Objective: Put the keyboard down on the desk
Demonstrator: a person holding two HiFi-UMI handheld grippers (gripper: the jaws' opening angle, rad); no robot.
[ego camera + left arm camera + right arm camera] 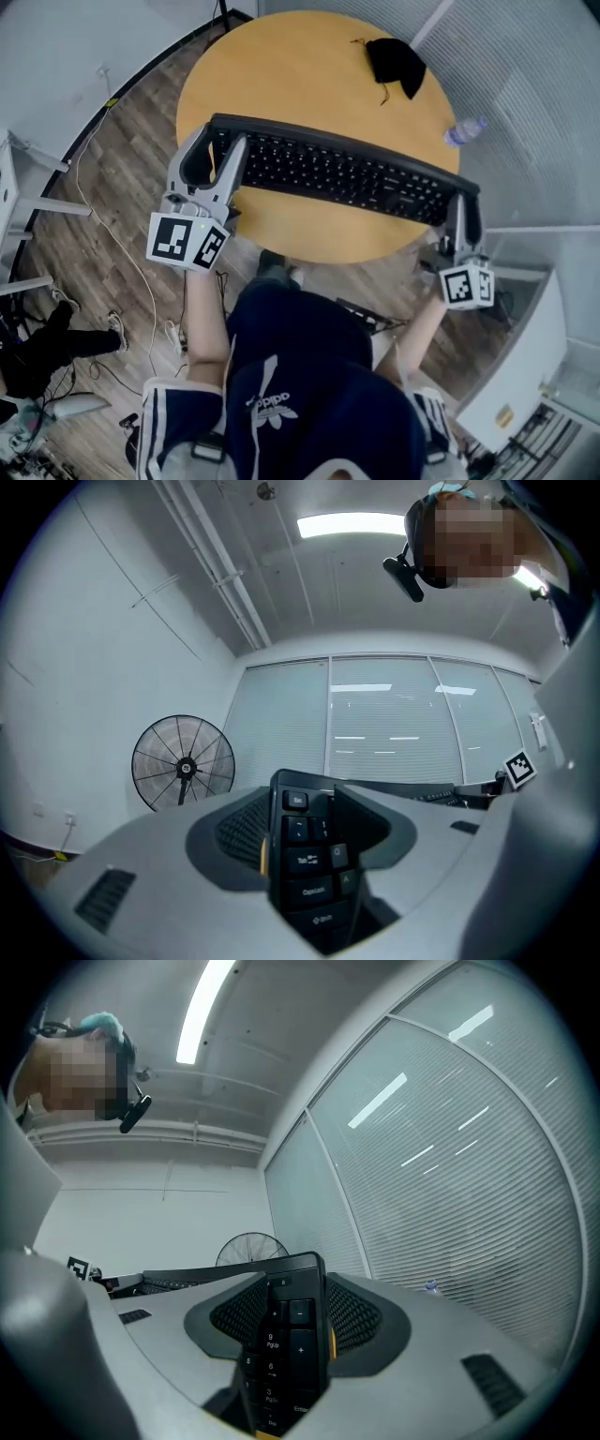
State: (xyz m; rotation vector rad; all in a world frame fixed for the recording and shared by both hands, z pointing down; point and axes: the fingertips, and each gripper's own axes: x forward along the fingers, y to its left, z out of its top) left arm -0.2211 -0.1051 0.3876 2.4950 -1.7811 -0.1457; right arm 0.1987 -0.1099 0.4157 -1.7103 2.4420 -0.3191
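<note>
- The black keyboard (pixel 342 173) stretches across the near half of the round wooden table (pixel 281 75). Its ends reach the rim at about 9 and 4 o'clock. Whether it touches the top cannot be told.
- The left gripper (pixel 214 157) has its jaws pinching the keyboard's Esc and Tab end.
- The right gripper (pixel 462 214) has its jaws clamped on the number-pad end.
- A black pouch (pixel 394 61) lies on the table at 1 o'clock.
- A plastic bottle (pixel 464 131) sits by the rim at 3 o'clock.
- A standing fan (pixel 183 766) shows beyond the left jaws, against the wall.
</note>
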